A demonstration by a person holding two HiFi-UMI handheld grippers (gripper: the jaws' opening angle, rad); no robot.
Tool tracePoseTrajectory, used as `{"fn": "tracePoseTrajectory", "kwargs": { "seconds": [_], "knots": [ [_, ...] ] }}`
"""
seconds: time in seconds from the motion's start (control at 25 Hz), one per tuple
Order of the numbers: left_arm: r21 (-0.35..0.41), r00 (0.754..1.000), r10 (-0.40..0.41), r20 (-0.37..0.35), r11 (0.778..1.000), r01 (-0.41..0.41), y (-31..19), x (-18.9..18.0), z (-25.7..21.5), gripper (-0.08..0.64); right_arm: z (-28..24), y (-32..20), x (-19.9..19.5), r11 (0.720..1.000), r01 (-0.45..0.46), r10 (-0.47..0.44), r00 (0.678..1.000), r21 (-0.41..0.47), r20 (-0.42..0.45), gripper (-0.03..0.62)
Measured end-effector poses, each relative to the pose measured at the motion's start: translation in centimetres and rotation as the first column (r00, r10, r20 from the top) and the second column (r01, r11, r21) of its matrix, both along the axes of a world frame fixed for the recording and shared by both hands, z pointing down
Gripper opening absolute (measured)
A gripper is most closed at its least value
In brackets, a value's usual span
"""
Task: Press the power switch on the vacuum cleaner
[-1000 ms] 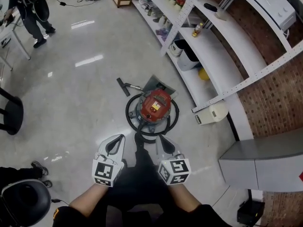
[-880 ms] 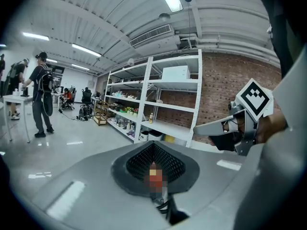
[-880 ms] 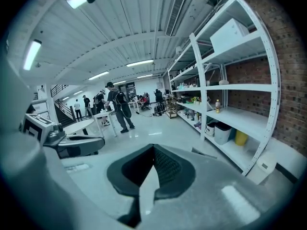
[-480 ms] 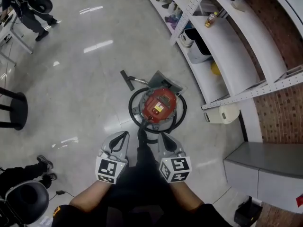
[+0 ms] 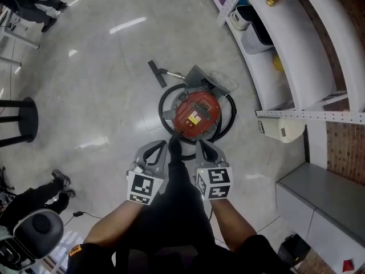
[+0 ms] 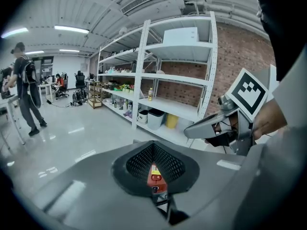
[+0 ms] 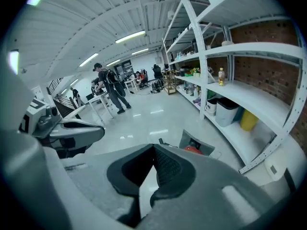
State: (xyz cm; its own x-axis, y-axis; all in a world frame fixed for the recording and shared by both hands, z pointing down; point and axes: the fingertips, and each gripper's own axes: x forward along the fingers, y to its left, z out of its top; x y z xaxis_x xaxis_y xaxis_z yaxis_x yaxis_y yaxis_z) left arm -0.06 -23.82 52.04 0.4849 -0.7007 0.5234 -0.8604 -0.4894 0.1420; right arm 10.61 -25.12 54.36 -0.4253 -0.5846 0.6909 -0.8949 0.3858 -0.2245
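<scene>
Vacuum cleaner [image 5: 197, 113]: a red round canister standing on the glossy floor [image 5: 97, 96], directly ahead of the person. A black hose [image 5: 162, 104] is looped around its body. A floor nozzle [image 5: 155, 73] lies on the far-left side of it. A grey sheet-like thing [image 5: 210, 79] lies just beyond it. There is a yellow label on the top of the canister; the switch itself is too small to pick out.

Left gripper [image 5: 155, 153]: held in the air on the near side of the vacuum cleaner, left of its centre and not touching it. The fingers are parted by a narrow gap with nothing between them, and a sliver of the red canister shows through the gap in the left gripper view.

Right gripper [image 5: 206, 152]: held level with the left one, on the near side of the vacuum cleaner and right of its centre, clear of it. The fingers are slightly apart and empty, with bare floor showing between them.

The person's black shoe [image 5: 174, 148] sits between the two grippers, just short of the hose.

White shelving [image 5: 296, 56] runs along to the right of the vacuum cleaner. A white box-like thing [image 5: 283, 129] sits on the floor at its foot. A black stool [image 5: 17, 121] stands well apart to the left.
</scene>
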Motion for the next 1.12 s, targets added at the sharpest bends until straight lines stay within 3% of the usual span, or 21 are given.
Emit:
{"fn": "tracePoseTrajectory", "kwargs": {
  "seconds": [0.64, 0.92, 1.12],
  "knots": [
    [-0.161, 0.997, -0.019, 0.081, 0.987, 0.032, -5.9, 1.6, 14.1, 0.015, 15.9, -3.1, 0.9, 0.969, 0.017, -0.041, 0.995, -0.246, -0.09, -0.008],
    [-0.264, 0.997, 0.001, 0.08, 0.964, 0.02, -6.1, 2.4, 20.2, 0.015, 22.4, -3.2, 0.8, 0.943, -0.003, -0.041, 0.991, -0.333, -0.127, -0.008],
    [-0.294, 0.996, 0.027, 0.084, 0.956, -0.001, -6.3, 2.5, 23.4, 0.014, 26.5, -3.1, 0.6, 0.915, -0.015, -0.047, 0.989, -0.403, -0.144, -0.008]
  ]
}}
